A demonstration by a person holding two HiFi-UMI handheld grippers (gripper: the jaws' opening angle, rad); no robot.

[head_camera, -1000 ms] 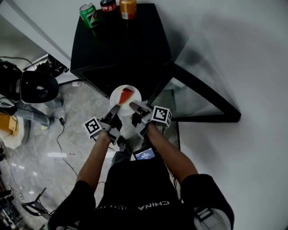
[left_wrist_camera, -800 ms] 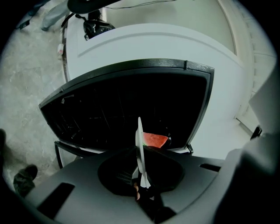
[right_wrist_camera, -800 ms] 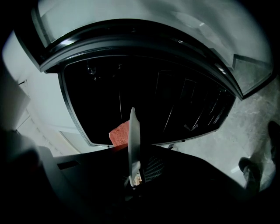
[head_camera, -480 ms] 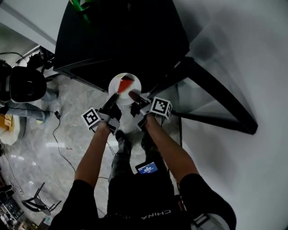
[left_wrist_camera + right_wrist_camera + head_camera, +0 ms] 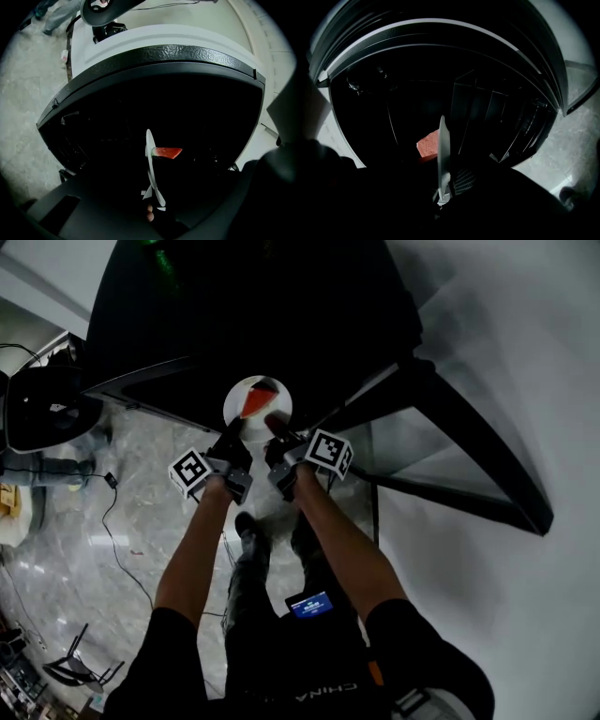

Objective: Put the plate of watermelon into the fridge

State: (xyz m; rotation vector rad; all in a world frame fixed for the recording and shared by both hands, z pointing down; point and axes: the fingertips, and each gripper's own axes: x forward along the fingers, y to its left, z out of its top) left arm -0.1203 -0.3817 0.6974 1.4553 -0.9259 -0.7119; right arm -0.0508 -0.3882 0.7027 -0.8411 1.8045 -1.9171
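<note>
A white plate [image 5: 246,399] carrying a red watermelon slice [image 5: 259,400] is held level in front of the black fridge [image 5: 262,306]. My left gripper [image 5: 233,433] is shut on the plate's near left rim, and my right gripper [image 5: 275,425] is shut on its near right rim. The left gripper view has the plate [image 5: 150,161] edge-on with the watermelon slice [image 5: 167,152] to its right, before the dark fridge opening [image 5: 140,103]. Seen from the right gripper, the plate [image 5: 443,150] is edge-on, the watermelon slice [image 5: 427,142] lies left of it, and the fridge shelves [image 5: 487,112] stand behind.
The fridge door [image 5: 459,446] stands open to the right. A black chair [image 5: 42,409] is at the left, with cables [image 5: 112,512] across the marble floor. A green can [image 5: 164,254] shows blurred on the fridge top. A small blue screen [image 5: 311,604] hangs at the person's waist.
Both grippers have carried the plate forward, nearer the fridge opening. The person has stepped closer, and most cans on the fridge top have left the view.
</note>
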